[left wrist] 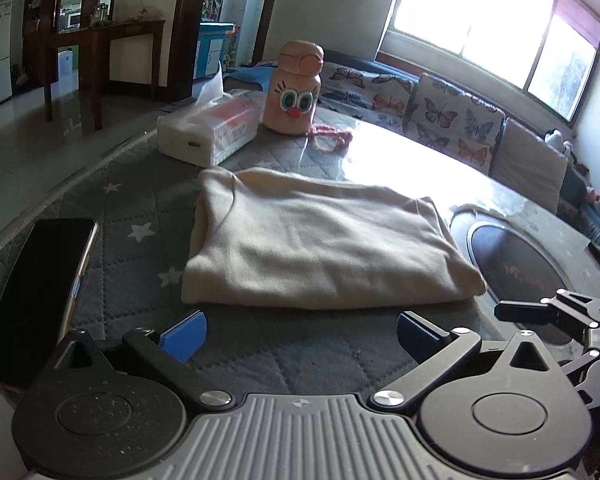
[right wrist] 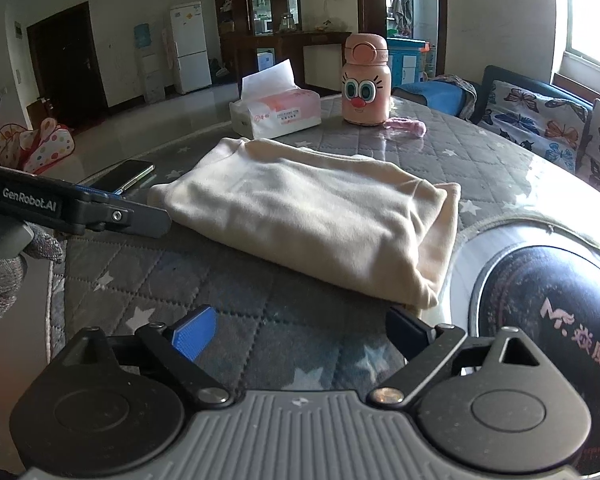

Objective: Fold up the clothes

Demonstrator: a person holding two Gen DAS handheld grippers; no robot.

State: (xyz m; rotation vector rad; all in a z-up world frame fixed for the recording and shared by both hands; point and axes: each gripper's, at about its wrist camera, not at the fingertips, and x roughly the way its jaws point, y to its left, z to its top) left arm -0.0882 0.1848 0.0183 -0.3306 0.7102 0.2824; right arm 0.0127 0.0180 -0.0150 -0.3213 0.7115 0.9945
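A cream garment (left wrist: 316, 240) lies folded into a flat rectangle on the grey star-quilted table cover (left wrist: 140, 208). It also shows in the right wrist view (right wrist: 312, 216). My left gripper (left wrist: 300, 334) is open and empty, just short of the garment's near edge. My right gripper (right wrist: 300, 334) is open and empty, near the garment's near right corner. The left gripper's arm shows in the right wrist view (right wrist: 80, 208) beside the garment's left edge. The right gripper's linkage shows in the left wrist view (left wrist: 560, 312) at the right.
A black phone (left wrist: 40, 280) lies left of the garment. A tissue pack (left wrist: 208, 128), a pink cartoon-face bottle (left wrist: 294, 88) and a pink strap (left wrist: 332, 136) stand behind it. A round black hob (right wrist: 548, 304) is set into the table at the right. A butterfly-cushioned sofa (left wrist: 452, 120) lies beyond.
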